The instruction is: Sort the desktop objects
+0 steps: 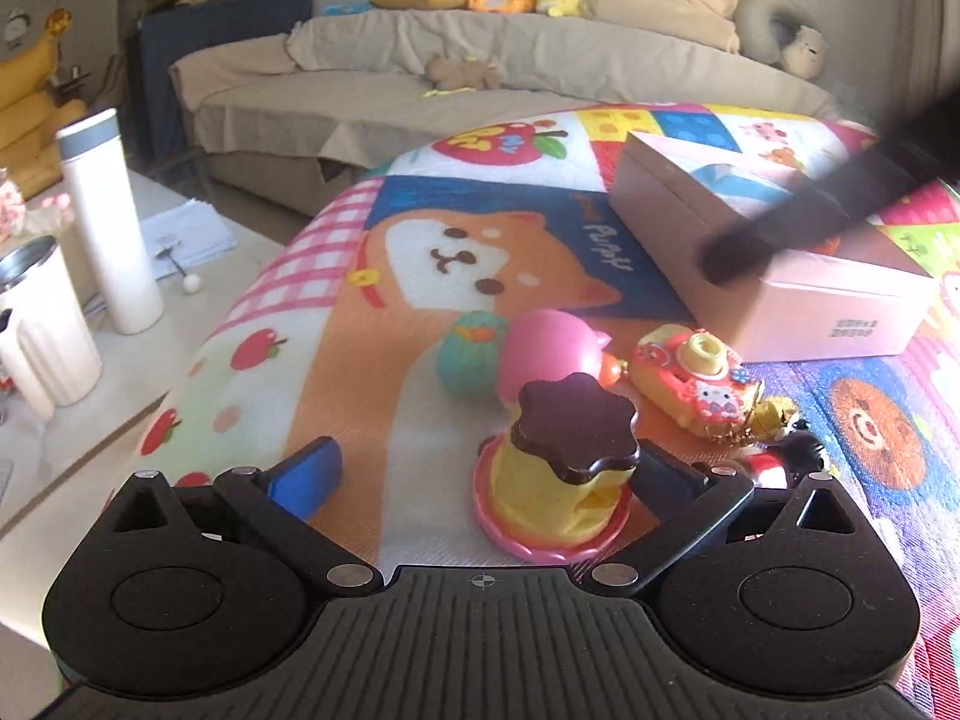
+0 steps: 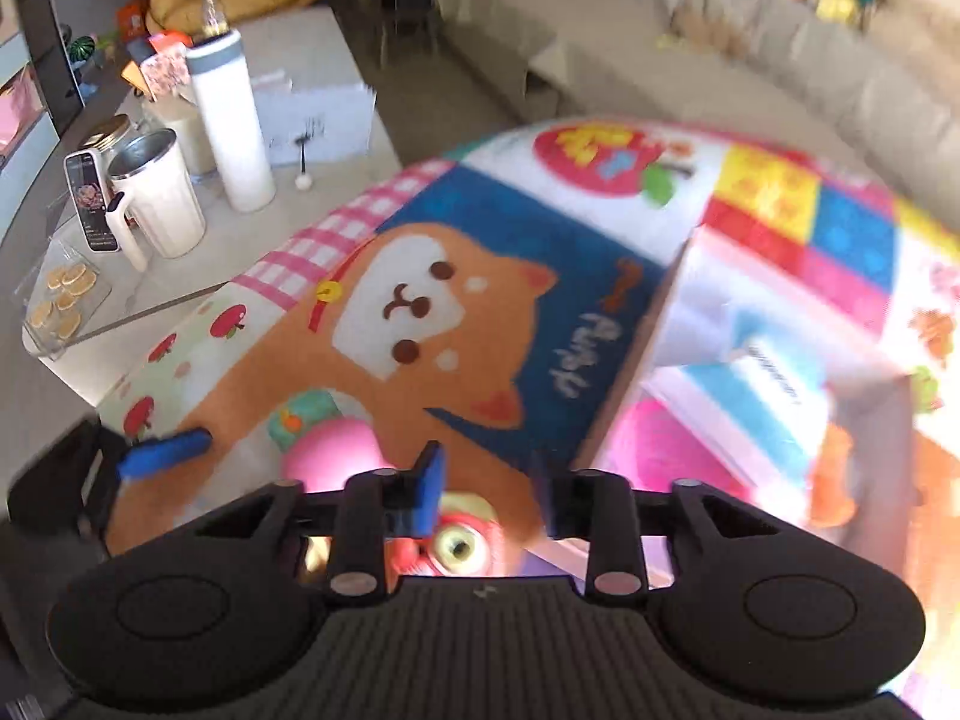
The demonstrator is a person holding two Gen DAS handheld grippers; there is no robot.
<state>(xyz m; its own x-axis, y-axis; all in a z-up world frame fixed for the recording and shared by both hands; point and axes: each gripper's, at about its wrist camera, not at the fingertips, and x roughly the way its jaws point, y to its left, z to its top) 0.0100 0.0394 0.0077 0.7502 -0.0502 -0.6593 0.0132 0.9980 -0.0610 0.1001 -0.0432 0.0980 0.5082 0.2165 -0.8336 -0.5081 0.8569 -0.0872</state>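
A yellow pudding toy with a brown star-shaped top stands on its pink plate between the wide-apart jaws of my left gripper, close to the right finger and apart from the blue left pad. Behind it lie a pink round toy, a green toy and a Hello Kitty camera toy. An open pink box sits to the right, crossed by the right gripper's dark, blurred finger. In the blurred right wrist view my right gripper hangs above the camera toy, jaws slightly apart, nothing between them.
Everything lies on a colourful cartoon mat. A gold bell and a black-and-red toy lie at the right. On the side table at the left stand a white bottle and a white cup. A sofa runs behind.
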